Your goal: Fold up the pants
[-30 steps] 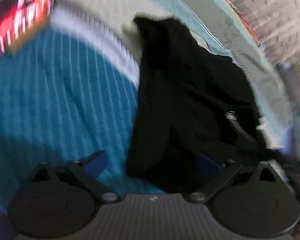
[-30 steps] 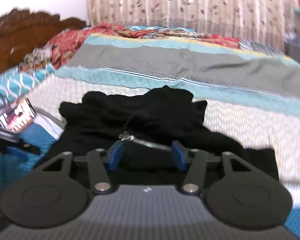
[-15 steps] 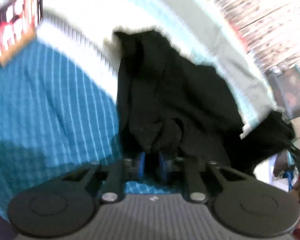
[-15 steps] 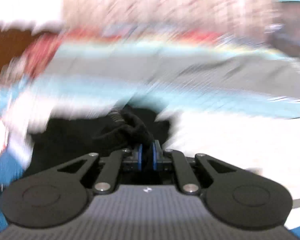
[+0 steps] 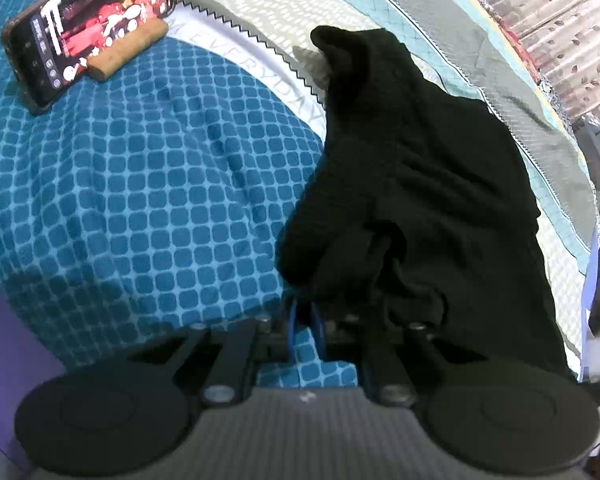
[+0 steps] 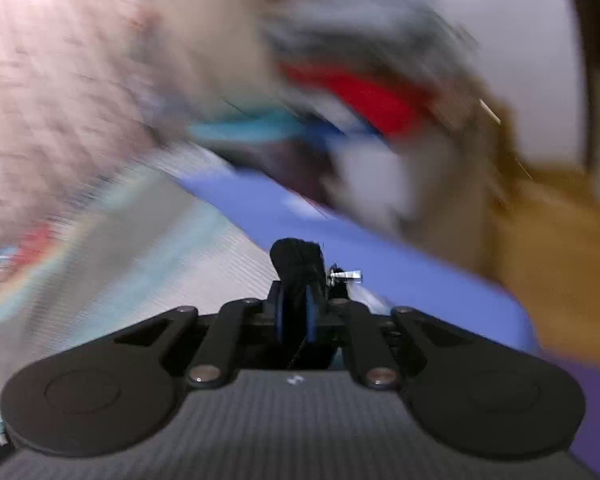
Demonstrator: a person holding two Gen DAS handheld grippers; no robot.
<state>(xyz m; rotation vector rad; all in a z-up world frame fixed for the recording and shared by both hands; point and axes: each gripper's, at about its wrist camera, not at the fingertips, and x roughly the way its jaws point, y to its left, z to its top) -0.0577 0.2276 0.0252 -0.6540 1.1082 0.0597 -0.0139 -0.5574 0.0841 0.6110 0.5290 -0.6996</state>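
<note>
While the black pants (image 5: 420, 184) lie heaped on the bed beside the blue checked blanket (image 5: 139, 200), the left gripper (image 5: 304, 312) pinches their near edge. A phone (image 5: 87, 28) leans on that blanket's far side. The right gripper (image 6: 295, 312), its jaws having just widened slightly, clamps a bunched fold amid blur.

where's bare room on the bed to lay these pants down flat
Bare: the blue checked cover between the phone and the black pants, and the grey-teal quilt beyond them. Crowded: the near corner, where the left gripper pinches bunched fabric.
</note>
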